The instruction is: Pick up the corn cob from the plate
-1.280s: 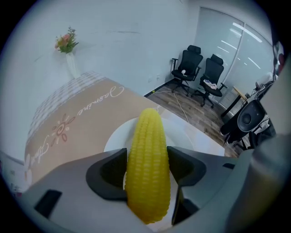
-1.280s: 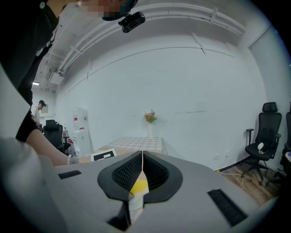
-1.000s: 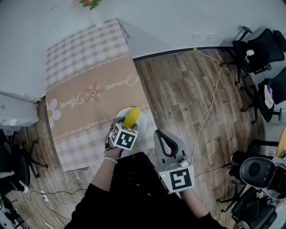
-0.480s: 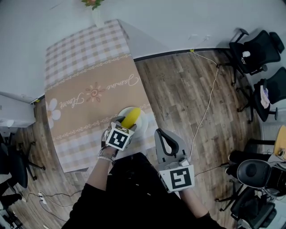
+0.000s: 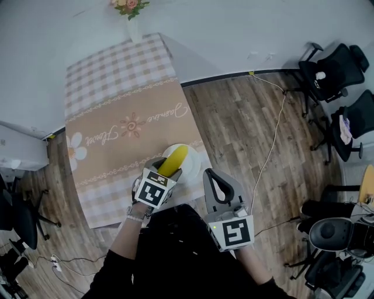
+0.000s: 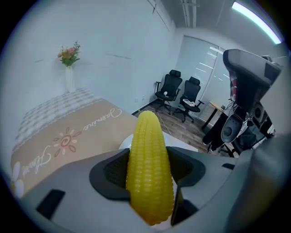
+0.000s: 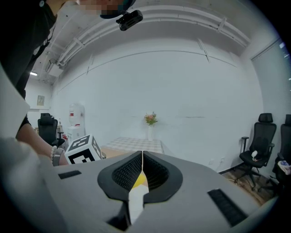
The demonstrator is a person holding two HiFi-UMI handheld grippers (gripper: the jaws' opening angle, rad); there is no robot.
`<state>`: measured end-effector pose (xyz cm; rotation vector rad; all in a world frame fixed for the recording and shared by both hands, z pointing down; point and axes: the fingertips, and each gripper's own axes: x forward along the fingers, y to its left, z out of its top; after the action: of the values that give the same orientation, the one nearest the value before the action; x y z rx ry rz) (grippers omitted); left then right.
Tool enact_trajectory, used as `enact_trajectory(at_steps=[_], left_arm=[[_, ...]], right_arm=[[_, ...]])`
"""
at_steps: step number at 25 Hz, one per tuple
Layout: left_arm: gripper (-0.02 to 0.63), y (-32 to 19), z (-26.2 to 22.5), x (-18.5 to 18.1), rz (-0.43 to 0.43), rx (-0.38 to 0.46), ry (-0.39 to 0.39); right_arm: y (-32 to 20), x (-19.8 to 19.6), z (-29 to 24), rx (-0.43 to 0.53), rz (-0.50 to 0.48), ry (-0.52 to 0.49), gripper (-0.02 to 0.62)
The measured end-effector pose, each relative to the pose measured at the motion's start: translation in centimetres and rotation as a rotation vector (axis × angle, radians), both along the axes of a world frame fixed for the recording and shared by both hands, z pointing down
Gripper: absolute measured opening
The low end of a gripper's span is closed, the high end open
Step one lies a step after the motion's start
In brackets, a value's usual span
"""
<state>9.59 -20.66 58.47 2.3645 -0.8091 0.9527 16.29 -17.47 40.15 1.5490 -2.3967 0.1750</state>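
Since a second ago the left gripper (image 5: pixel 165 173) has drawn back a little toward the person's body, and the corn cob (image 5: pixel 175 159) has come with it. Its jaws pinch the corn cob around the thick lower half, one jaw pad on each side, and the tapered tip points up and away from the gripper. The white plate (image 5: pixel 191 170) lies just beyond and below those jaws, under the far end of the cob; whether the cob's near end touches the plate cannot be told.

The right gripper (image 7: pixel 142 167) hangs just to the right of the left one, apart from it, over the wooden floor (image 5: pixel 245 128) beside the table's near corner. Its jaws are pressed together with only a thin slit between them, and nothing is held there; a sliver of yellow shows beyond the slit. The left gripper's marker cube shows off to its left.

Ahead of the left gripper stretches the table (image 5: pixel 117 111) under a checked cloth with a tan flowered runner. A vase of flowers (image 5: pixel 133 16) stands at its far end, well apart from the jaws. Black office chairs (image 5: pixel 336 70) stand well off to the right of the right gripper, and a pale cable (image 5: pixel 274 140) runs across the floor between them and the table
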Motion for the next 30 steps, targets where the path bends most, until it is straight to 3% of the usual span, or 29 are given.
enact_trajectory(at_steps=[10,20,30], left_arm=[[0.259,-0.2,-7.4,-2.6,-0.028,0.083,0.092],[0.259,0.0,-13.4,-5.2,-0.025,0.176,0.121],[0.259,0.0,-17.6,-7.8,-0.079,0.240,0.155]], right_arm=[[-0.6,-1.8,-2.1,0.066,-0.004,0.015,0.043],[-2.3,-1.9,-4.3,0.112,0.012,0.026,0.043],[-2.9,-2.9,-6.3,0.154,-0.019,0.028,0.043]])
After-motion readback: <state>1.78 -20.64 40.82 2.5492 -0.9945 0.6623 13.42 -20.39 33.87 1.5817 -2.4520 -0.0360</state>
